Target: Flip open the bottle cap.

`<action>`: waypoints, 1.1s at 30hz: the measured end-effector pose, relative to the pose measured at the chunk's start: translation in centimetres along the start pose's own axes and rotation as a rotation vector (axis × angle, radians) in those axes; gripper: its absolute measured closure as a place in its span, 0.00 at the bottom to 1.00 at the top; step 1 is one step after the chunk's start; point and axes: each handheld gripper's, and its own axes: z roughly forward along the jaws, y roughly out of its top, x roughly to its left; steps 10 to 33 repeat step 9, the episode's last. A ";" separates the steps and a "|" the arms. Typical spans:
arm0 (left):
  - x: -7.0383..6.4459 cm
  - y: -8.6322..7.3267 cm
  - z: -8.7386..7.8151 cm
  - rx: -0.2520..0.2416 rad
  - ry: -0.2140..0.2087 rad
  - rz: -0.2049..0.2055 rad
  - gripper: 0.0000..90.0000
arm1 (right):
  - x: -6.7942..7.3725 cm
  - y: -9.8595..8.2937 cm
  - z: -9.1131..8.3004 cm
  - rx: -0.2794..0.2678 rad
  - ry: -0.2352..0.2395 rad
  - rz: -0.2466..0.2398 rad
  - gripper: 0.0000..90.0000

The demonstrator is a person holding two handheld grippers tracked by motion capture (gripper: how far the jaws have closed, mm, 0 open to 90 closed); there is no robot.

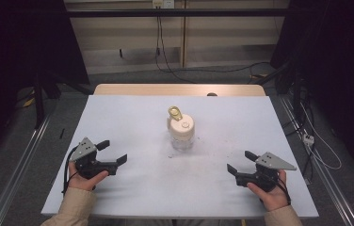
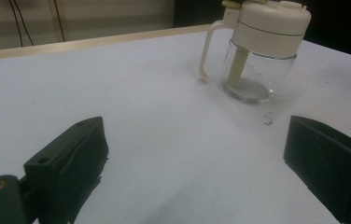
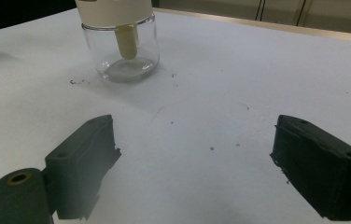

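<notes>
A jar (image 1: 182,132) stands upright near the middle of the table (image 1: 118,113), a little toward its far edge; its body is clear glass, rounded and seemingly empty, with a cream stem (image 2: 237,65) running down inside toward the bottom; a tall cream lid (image 2: 271,25) caps it, a thin cream handle (image 2: 209,49) loops down one side, and a gold tab (image 1: 175,112) sits at the lid's far edge; dark specks (image 3: 78,82) lie on the white surface beside it. The left gripper (image 1: 110,152) rests near the table's left near corner, jaws spread wide and holding nothing; the right gripper (image 1: 241,161), near the right near corner, is likewise spread wide and empty; both are well apart from the jar.
</notes>
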 end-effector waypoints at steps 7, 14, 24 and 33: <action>0.1 -0.1 -0.1 0.004 0.004 0.001 0.06 | 0.1 0.1 0.2 0.006 0.001 -0.002 0.14; 0.1 -0.1 0.0 0.012 0.011 0.009 0.06 | 0.1 0.1 0.3 0.009 0.000 -0.006 0.14; 0.1 -0.1 0.0 0.012 0.011 0.009 0.06 | 0.1 0.1 0.3 0.009 0.000 -0.006 0.14; 0.1 -0.1 0.0 0.012 0.011 0.009 0.06 | 0.1 0.1 0.3 0.009 0.000 -0.006 0.14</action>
